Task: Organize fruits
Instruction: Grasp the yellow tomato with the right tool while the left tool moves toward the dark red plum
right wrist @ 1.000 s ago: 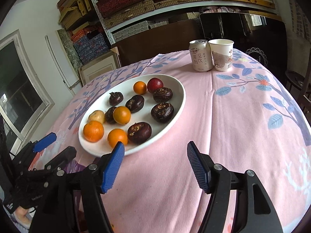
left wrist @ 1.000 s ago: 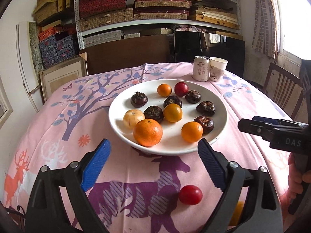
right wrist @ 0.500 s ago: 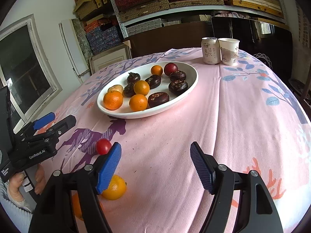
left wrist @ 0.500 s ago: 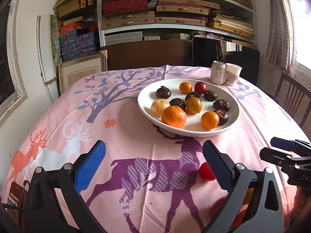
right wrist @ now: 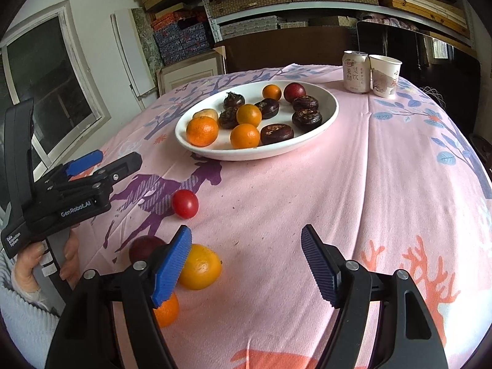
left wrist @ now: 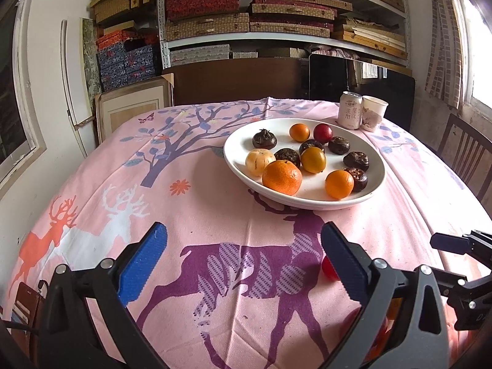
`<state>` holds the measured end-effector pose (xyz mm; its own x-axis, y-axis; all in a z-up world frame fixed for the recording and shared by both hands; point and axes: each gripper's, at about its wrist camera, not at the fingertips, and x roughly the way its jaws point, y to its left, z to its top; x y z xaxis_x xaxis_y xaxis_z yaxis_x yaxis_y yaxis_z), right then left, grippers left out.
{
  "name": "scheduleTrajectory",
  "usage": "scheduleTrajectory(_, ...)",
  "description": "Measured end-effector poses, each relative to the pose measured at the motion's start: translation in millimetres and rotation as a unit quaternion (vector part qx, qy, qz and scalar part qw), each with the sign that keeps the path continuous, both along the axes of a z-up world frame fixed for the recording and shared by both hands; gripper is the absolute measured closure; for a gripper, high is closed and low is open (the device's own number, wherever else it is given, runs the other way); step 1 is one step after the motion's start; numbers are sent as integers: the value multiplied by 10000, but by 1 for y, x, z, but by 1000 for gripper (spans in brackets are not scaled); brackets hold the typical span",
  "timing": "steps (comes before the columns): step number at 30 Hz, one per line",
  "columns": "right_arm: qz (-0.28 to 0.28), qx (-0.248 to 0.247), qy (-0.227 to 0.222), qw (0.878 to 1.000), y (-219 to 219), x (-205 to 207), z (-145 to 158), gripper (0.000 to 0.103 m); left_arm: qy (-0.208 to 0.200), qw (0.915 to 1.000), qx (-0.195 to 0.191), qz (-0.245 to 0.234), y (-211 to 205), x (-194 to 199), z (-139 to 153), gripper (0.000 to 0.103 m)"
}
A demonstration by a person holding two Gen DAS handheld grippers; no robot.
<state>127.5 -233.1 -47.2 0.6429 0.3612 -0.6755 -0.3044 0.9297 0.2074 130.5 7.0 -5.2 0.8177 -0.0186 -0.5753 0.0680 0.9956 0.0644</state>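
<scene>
A white plate (left wrist: 307,192) (right wrist: 261,153) mid-table holds several oranges, dark water chestnuts, a red fruit and a pale one. Loose on the pink cloth near the front edge lie a small red fruit (right wrist: 185,203) (left wrist: 327,269), a yellow-orange fruit (right wrist: 201,267), a dark red fruit (right wrist: 143,246) and an orange (right wrist: 167,310) partly hidden behind a finger. My right gripper (right wrist: 246,236) (left wrist: 455,243) is open just right of the yellow-orange fruit, with only cloth between its fingers. My left gripper (left wrist: 243,233) (right wrist: 113,158) is wide open over the purple deer print, holding nothing.
A drink can (left wrist: 350,113) and a paper cup (left wrist: 373,113) stand at the far edge behind the plate. A wooden chair (left wrist: 464,153) is at the right. Shelves of boxes fill the back wall. A person's hand (right wrist: 30,261) grips the left tool.
Both grippers have drawn back from the plate toward the near table edge, so the loose fruits now show in the right wrist view. The left jaws have spread slightly wider.
</scene>
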Motion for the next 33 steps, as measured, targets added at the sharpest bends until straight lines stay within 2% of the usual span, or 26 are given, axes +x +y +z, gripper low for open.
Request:
scheduleTrajectory(7, 262, -403, -2, 9988, 8, -8, 0, 26, 33, 9998, -128, 117, 11, -2, 1, 5)
scheduleTrajectory(10, 415, -403, 25, 9983, 6, -13, 0, 26, 86, 9997, -194, 141, 13, -1, 0, 5)
scheduleTrajectory(16, 630, -359, 105, 9973, 9, -19, -1, 26, 108, 9999, -48, 68, 7, -1, -3, 5)
scheduleTrajectory(18, 471, -382, 64, 9981, 5, -18, 0, 26, 122, 9999, -28, 62, 6, -1, -4, 5)
scheduleTrajectory(20, -8, -499, -51, 9987, -8, -13, 2, 26, 146, 9999, -36, 63, 6, -1, -4, 5)
scheduleTrajectory(22, -317, -321, 61, 9990, -25, -7, 1, 26, 175, 9998, -30, 50, 6, 0, -5, 5)
scheduleTrajectory(25, -13, -178, 84, 9998, -22, -13, 0, 26, 167, 9999, 8, 26, 3, -1, -5, 5)
scheduleTrajectory(27, 317, -376, 57, 9988, -7, -20, -1, 26, 175, 9998, 35, 12, 2, -1, -6, 5)
scheduleTrajectory(30, 406, -645, 139, 9970, 8, -19, -4, 26, 181, 9998, 45, 9, 2, -1, -6, 5)
scheduleTrajectory(33, 397, -734, 257, 9962, 10, -17, -7, 35, 187, 9998, 37, -4, 1, -1, -7, 5)
